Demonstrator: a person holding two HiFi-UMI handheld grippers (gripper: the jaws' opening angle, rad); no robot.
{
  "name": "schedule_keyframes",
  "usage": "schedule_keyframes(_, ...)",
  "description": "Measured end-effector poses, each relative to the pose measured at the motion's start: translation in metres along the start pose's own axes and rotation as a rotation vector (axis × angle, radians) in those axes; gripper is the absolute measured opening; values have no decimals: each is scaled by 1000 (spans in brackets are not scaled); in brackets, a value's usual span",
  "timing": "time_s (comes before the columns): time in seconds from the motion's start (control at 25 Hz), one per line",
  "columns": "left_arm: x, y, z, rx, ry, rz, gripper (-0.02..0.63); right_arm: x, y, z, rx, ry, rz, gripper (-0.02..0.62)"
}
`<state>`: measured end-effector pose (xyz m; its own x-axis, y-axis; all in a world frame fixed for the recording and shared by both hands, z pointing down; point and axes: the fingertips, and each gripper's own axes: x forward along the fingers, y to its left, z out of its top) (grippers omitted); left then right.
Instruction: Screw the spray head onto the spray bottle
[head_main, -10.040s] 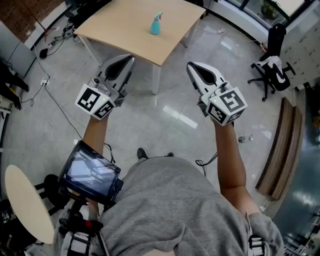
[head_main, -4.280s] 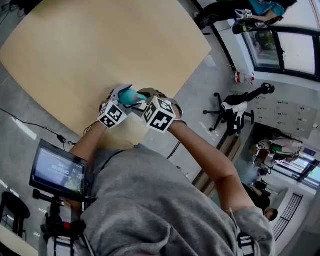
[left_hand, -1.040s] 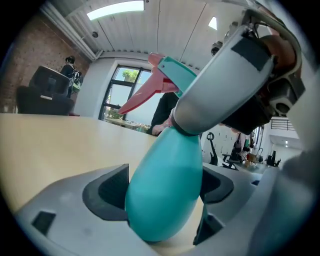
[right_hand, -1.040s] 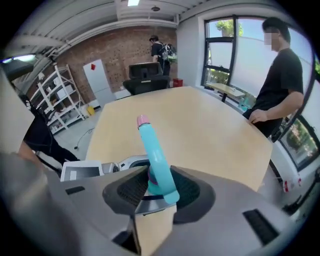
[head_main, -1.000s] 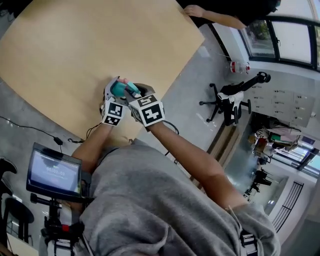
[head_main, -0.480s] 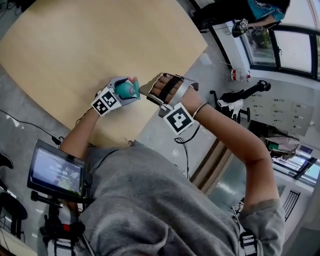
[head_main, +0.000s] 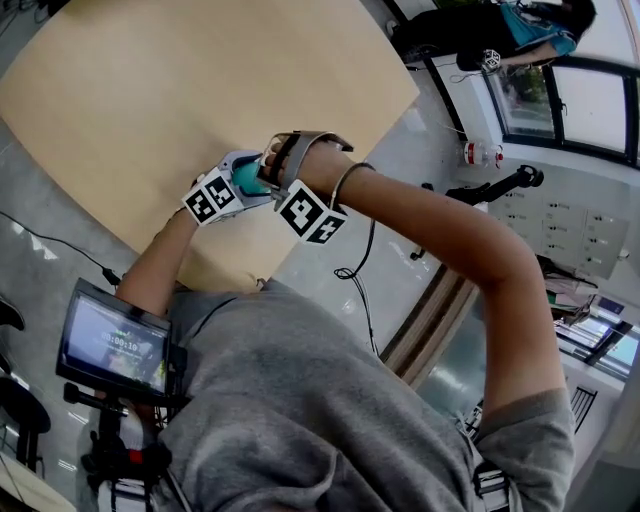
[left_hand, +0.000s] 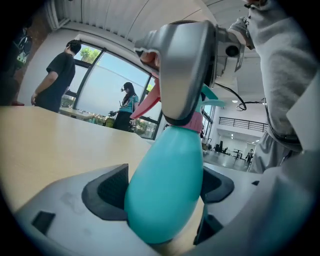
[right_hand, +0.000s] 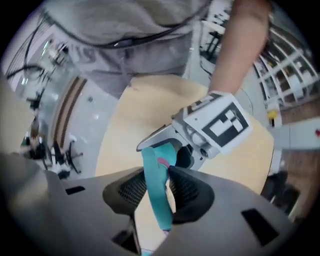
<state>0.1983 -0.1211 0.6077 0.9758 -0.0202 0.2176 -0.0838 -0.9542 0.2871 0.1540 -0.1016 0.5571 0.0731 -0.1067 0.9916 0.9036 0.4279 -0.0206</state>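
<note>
The teal spray bottle (head_main: 243, 181) stands on the wooden table (head_main: 150, 80) near its front edge. My left gripper (head_main: 240, 172) is shut on its belly: in the left gripper view both dark pads (left_hand: 107, 192) press the bottle (left_hand: 167, 185). A pink collar (left_hand: 194, 122) and the spray head sit on its neck. My right gripper (head_main: 274, 166) reaches down over the top. In the right gripper view the teal spray head (right_hand: 154, 182) lies between its closing jaws, with the pads (right_hand: 187, 192) against it. The left gripper (right_hand: 200, 132) shows just beyond.
The bottle is close to the table's front edge (head_main: 215, 265), with grey floor beyond. A monitor on a tripod (head_main: 112, 340) stands at my left. An office chair (head_main: 480, 190) is off to the right. Two people (left_hand: 55, 75) stand by the windows behind the table.
The right gripper had swung off to the right of the bottle half a second ago. It has come back over the bottle top and holds the spray head again. The left gripper stayed put.
</note>
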Motion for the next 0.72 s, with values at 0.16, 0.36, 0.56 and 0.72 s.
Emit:
schedule_keyframes(0.16,1,1,4,-2,-32,44,382,-1,-5,-5,688,-141,107,132)
schedule_keyframes(0.36,2,-2,3,8,-51,107,382,-2,-4,-6,1211,-205,62,132)
schedule_keyframes(0.56,1,-2,-1,27,-52,158,382,2,-3,-4,1350,-192,8,133)
schedule_keyframes(0.72,1,3,-8,-5,-41,189,383,8,-5,-4,1335,-186,40,133)
